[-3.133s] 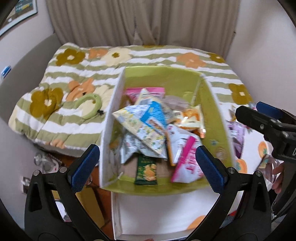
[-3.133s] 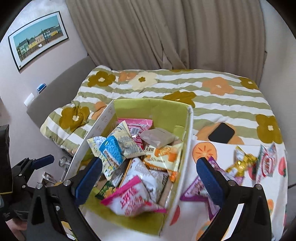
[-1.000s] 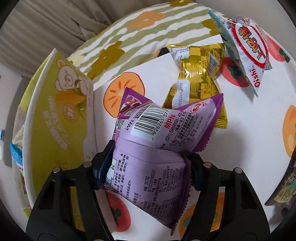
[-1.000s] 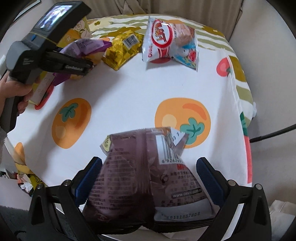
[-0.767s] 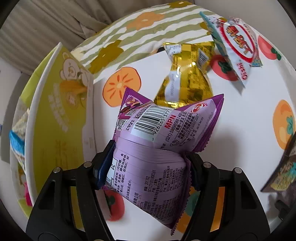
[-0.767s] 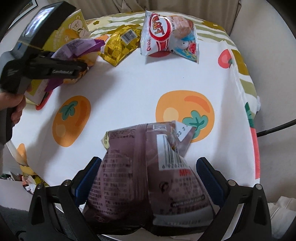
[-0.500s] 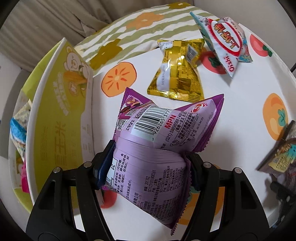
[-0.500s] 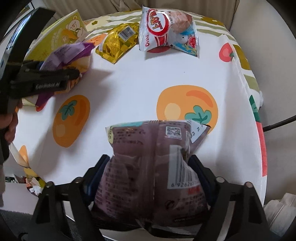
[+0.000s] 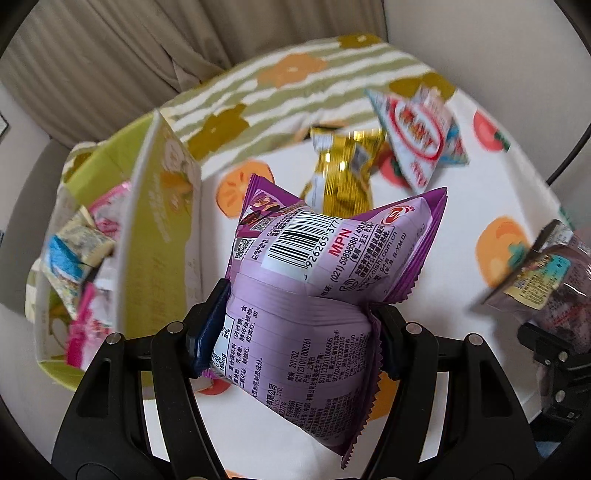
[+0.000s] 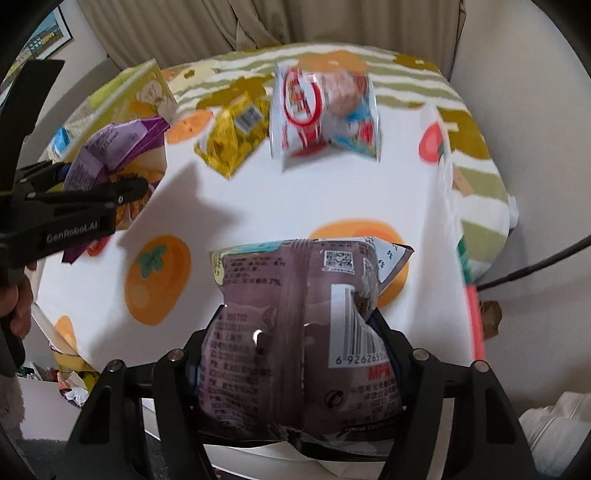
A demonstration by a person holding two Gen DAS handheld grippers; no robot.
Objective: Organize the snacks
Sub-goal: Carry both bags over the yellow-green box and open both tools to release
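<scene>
Left tool: My left tool (image 9: 299,325) is clamped on a purple snack packet (image 9: 317,280), pinched across its middle so the ends puff out, barcode side up. I hold it off the surface, just beside the box wall.

Right tool: My right tool (image 10: 295,354) grips a brown snack packet (image 10: 299,332) the same way, across the waist and clear of the cloth. From the left camera that packet (image 9: 546,280) shows at the right edge.

Snack box: The yellow-green cardboard box (image 9: 166,236) stands at the left with its top open, already heaped with packets (image 9: 77,254). I judge both held packets are bound for it, the purple one being nearer.

Not yet gathered: A gold foil packet (image 10: 232,144) and a white-and-red Oishi bag (image 10: 321,114) lie on the fruit-print cloth (image 10: 295,199), near each other and well apart from my right tool.

Setting: The cloth covers a surface that looks like a bed with a striped floral blanket (image 9: 266,92); curtains (image 10: 221,26) hang behind.

Why the grip: A mid-body pinch keeps a slippery air-filled pouch from sliding out, as I read it.

Caution: Both views are motion-blurred; fine print is unreadable.
</scene>
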